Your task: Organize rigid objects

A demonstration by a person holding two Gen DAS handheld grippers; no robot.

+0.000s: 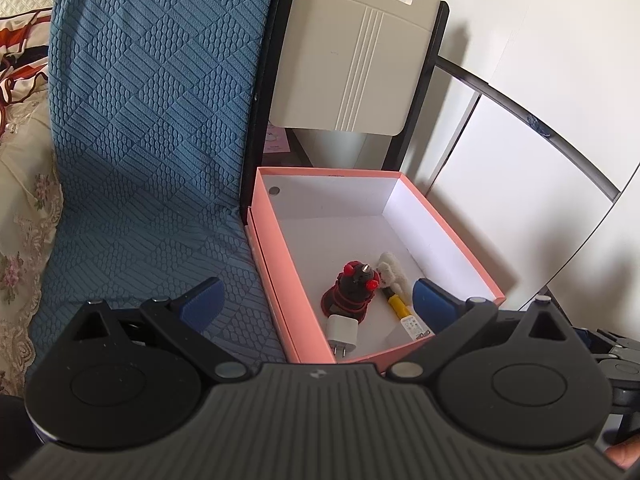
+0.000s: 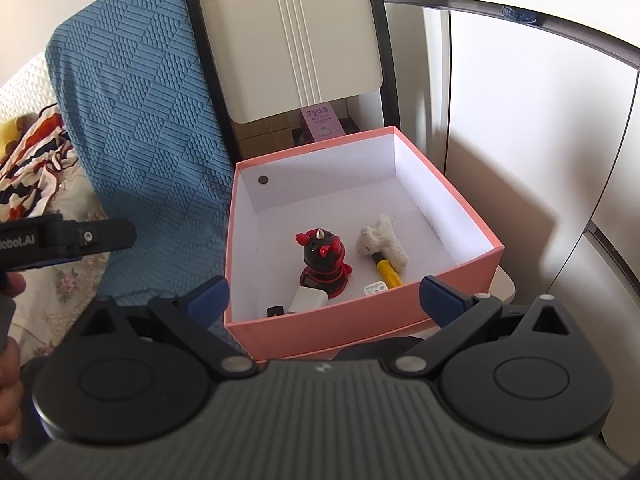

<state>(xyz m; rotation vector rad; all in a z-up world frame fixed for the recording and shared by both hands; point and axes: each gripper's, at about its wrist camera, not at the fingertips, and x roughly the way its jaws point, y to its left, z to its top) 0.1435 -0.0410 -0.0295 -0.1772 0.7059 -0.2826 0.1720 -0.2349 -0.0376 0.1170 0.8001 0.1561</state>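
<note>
Pink box [image 2: 360, 316], frame centre, held figurine [image 2: 322, 258], charger [image 2: 306, 300], brush [image 2: 384, 250] | both hand-held grippers [image 1: 316, 304] [image 2: 322, 296] released, empty | nothing visibly left outside

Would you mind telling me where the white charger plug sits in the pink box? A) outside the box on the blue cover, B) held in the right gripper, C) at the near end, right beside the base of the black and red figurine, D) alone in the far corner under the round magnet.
C: the white charger plug lies against the black and red figurine near the pink box front wall.
</note>
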